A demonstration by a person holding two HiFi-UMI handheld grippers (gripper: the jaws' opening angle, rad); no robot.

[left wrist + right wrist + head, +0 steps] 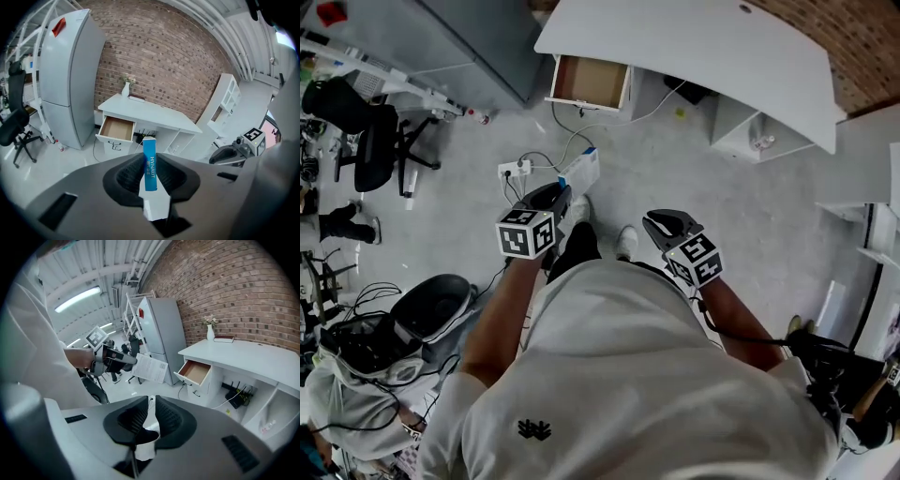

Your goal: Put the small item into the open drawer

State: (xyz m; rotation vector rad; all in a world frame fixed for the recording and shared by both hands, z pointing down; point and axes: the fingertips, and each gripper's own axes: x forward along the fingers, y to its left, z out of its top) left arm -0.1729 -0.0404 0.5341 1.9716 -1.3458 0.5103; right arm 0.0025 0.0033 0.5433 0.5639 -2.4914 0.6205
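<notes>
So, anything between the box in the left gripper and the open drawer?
Nothing visible. The left gripper holds the blue box; only a power strip and cables lie on the floor before the open drawer, below the path.

- Bright, even indoor light; a strip lamp [77,298] glows overhead in the right gripper view.
- Shadows on the floor [703,187] are soft and faint.
- Both gripper views bulge fisheye-wise, with black corners; the brick wall [159,56] bows.
- Print on the box [149,164] is sharp; white glare sits at the left gripper view's upper right.
</notes>
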